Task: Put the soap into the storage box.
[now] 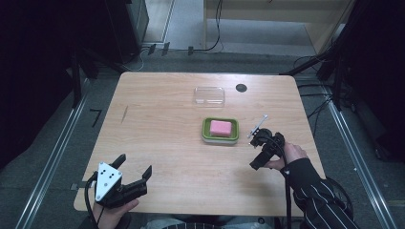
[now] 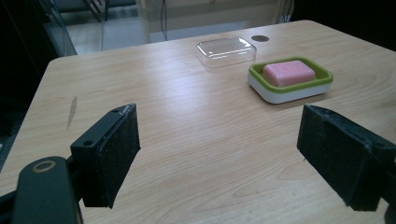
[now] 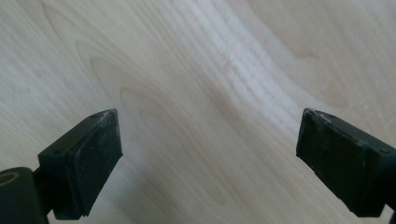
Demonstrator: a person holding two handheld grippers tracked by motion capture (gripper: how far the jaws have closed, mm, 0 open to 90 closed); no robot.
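Left gripper (image 1: 135, 168) jaws wide, pink soap (image 1: 220, 127) well beyond, untouched

One pink soap bar (image 1: 220, 127), one green-rimmed dish (image 1: 205, 130), one clear lid (image 1: 209, 95), two grippers.

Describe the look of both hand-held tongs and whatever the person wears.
Left tongs: black, two flat jaws, grey three-cornered plate with dark dots on top, black cable trailing. Right tongs: black, with a black cable. The right forearm has a dark sleeve with thin pale stripes.
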